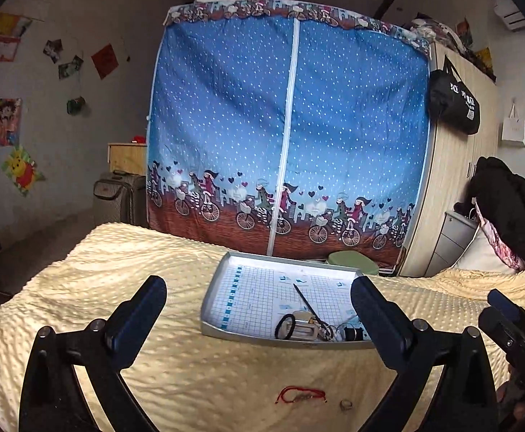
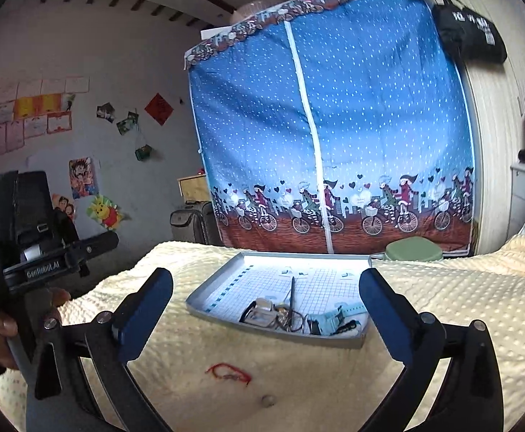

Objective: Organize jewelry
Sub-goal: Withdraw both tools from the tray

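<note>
Both tools spread wide, holding nothing. Red string bracelet [image 2: 229,373] lies on the bed [image 2: 442,306] short of the tray [image 2: 222,289], long axis 9-to-3. Sits at 6 o'clock under right tool [image 2: 266,306]; left tool [image 1: 258,309] similar. Ring [image 2: 267,400] just beside it at 5.

Jewelry on our bed

We see a red cord bracelet [image 1: 301,395] and a small ring [image 1: 346,404] lying loose on the yellow blanket, near our side of the silver tray [image 1: 214,288], whose near edge holds a tangled jewelry pile [image 1: 316,327].
</note>
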